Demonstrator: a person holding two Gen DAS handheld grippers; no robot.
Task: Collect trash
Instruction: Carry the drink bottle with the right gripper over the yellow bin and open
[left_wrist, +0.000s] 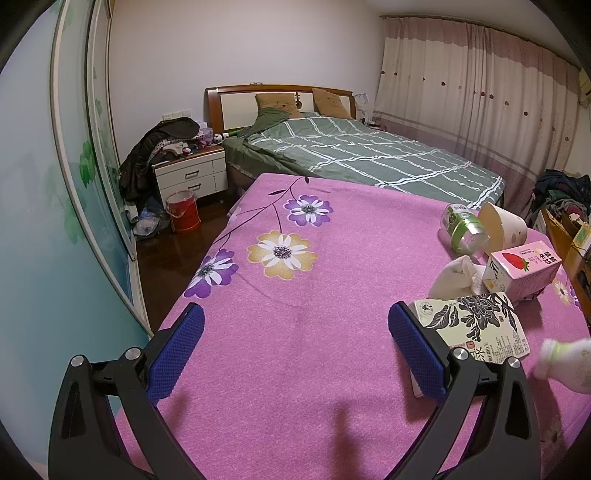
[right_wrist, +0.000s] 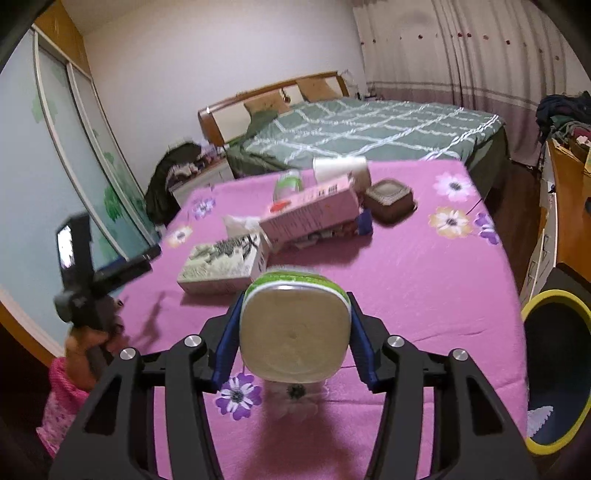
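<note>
My right gripper (right_wrist: 295, 325) is shut on a white bottle with a green band (right_wrist: 293, 332), held above the pink flowered table (right_wrist: 424, 280); the bottle shows blurred in the left wrist view (left_wrist: 565, 363). My left gripper (left_wrist: 295, 325) is open and empty above the pink table (left_wrist: 295, 350); it also shows in the right wrist view (right_wrist: 144, 258). A black-and-white carton (left_wrist: 476, 328) lies just right of its right finger. Behind that lie a crumpled tissue (left_wrist: 458, 277), a pink strawberry milk carton (left_wrist: 524, 269), a clear green-labelled jar (left_wrist: 463, 229) and a paper cup (left_wrist: 502, 225).
A yellow-rimmed bin (right_wrist: 557, 369) stands off the table's right edge. A brown square container (right_wrist: 389, 197) sits at the table's far side. Beyond are a green bed (left_wrist: 369, 155), a nightstand (left_wrist: 192, 177), a red bucket (left_wrist: 183, 214) and a wooden cabinet (right_wrist: 569, 214) at right.
</note>
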